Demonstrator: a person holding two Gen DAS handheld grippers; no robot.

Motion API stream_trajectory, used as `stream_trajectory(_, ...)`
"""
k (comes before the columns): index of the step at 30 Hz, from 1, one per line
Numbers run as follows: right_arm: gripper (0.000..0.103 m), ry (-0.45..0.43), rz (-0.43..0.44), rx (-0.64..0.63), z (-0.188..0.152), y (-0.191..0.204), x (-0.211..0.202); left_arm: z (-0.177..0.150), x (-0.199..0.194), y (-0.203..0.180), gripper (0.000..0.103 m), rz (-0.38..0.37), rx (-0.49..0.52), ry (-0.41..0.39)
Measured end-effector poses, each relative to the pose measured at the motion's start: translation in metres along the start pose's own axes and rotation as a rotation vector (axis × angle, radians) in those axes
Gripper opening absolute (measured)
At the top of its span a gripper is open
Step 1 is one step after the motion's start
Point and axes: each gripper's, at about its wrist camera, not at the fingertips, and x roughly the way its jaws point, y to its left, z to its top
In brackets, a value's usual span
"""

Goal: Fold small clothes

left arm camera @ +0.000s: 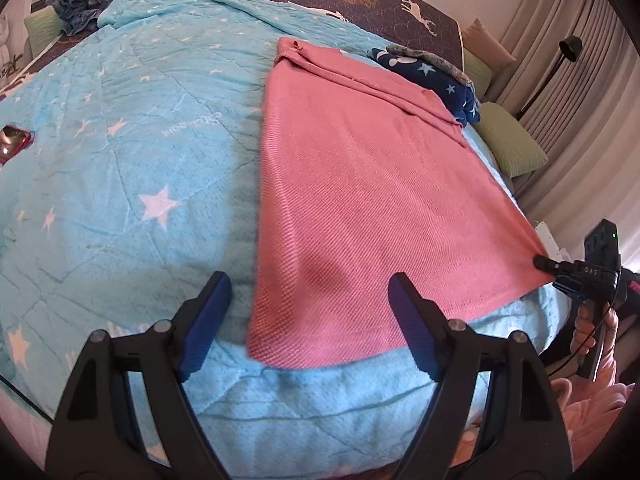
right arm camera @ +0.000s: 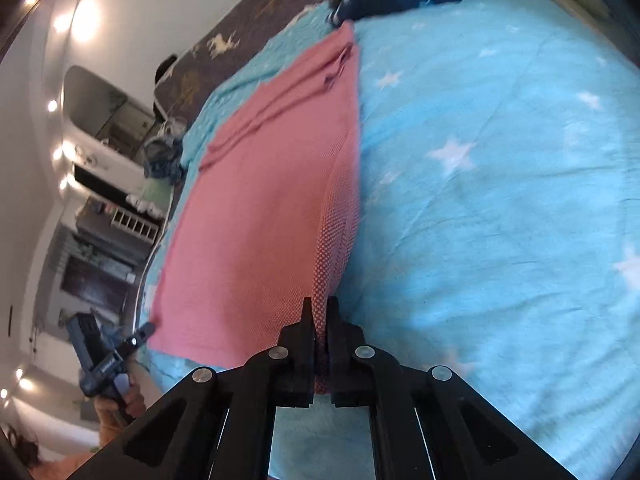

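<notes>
A pink knitted garment (left arm camera: pixel 360 184) lies flat on the light blue star-print quilt (left arm camera: pixel 120 160); it also shows in the right wrist view (right arm camera: pixel 264 208). My left gripper (left arm camera: pixel 310 292) is open, its jaws straddling the garment's near left corner just above it. My right gripper (right arm camera: pixel 319 312) is shut on the garment's near right corner, with pink fabric pinched between its fingers. In the left wrist view the right gripper (left arm camera: pixel 540 261) shows at the right edge, held on that corner. In the right wrist view the left gripper (right arm camera: pixel 148 330) shows at the garment's other near corner.
A dark blue star-print cloth (left arm camera: pixel 432 72) lies bunched past the garment's far end. A green pillow (left arm camera: pixel 508 144) sits at the bed's right edge. A pile of blue clothes (left arm camera: pixel 80 4) lies at the far left. A red-cased phone (left arm camera: pixel 14 142) rests on the quilt at left.
</notes>
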Motion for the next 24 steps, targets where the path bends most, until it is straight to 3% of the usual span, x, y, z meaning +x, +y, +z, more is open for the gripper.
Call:
stream_trajectory(2,0.003,-0.016,0.024,0.033,-0.001,-0.010,-0.017,-0.002,-0.002,0.002,0.080,-0.009,-0.002,0.006)
stream_trajectory(5,0.002,-0.010,-0.050,0.050,-0.007,-0.028,-0.025,-0.004,-0.002,-0.001,0.080,-0.003,0.023,0.018)
stream_trajectory(10,0.012,-0.010,0.056,0.047,-0.017,-0.029,-0.026,-0.007,0.000,-0.009,0.078,-0.051,0.042,0.042)
stream_trajectory(11,0.016,-0.022,0.058,0.029,-0.017,-0.026,-0.028,-0.007,0.001,-0.010,0.070,-0.048,0.046,0.047)
stream_trajectory(13,0.035,-0.031,0.051,-0.003,-0.014,-0.021,-0.030,-0.007,0.003,-0.011,0.048,-0.027,0.057,0.055)
stream_trajectory(14,0.049,-0.029,0.045,-0.012,-0.013,-0.019,-0.028,-0.007,0.004,-0.010,0.028,-0.018,0.053,0.057)
stream_trajectory(15,0.055,-0.023,0.042,-0.017,-0.011,-0.017,-0.024,-0.006,0.005,-0.004,0.015,-0.022,0.026,0.062)
stream_trajectory(16,0.056,-0.011,0.044,-0.022,-0.010,-0.017,-0.020,-0.006,0.005,0.002,0.014,-0.039,-0.009,0.062)
stream_trajectory(18,0.057,0.023,0.065,-0.032,-0.008,-0.019,-0.006,-0.006,0.005,0.016,0.012,-0.100,-0.098,0.057)
stream_trajectory(22,0.055,0.026,0.136,-0.033,0.000,-0.022,0.009,-0.009,0.011,0.024,0.011,-0.128,-0.142,0.047)
stream_trajectory(23,0.050,0.029,0.142,-0.013,0.002,-0.023,0.008,-0.009,0.011,0.024,0.010,-0.131,-0.145,0.042)
stream_trajectory(24,0.020,0.032,0.138,-0.008,0.001,-0.024,0.006,-0.010,0.010,0.024,0.009,-0.134,-0.147,0.035)
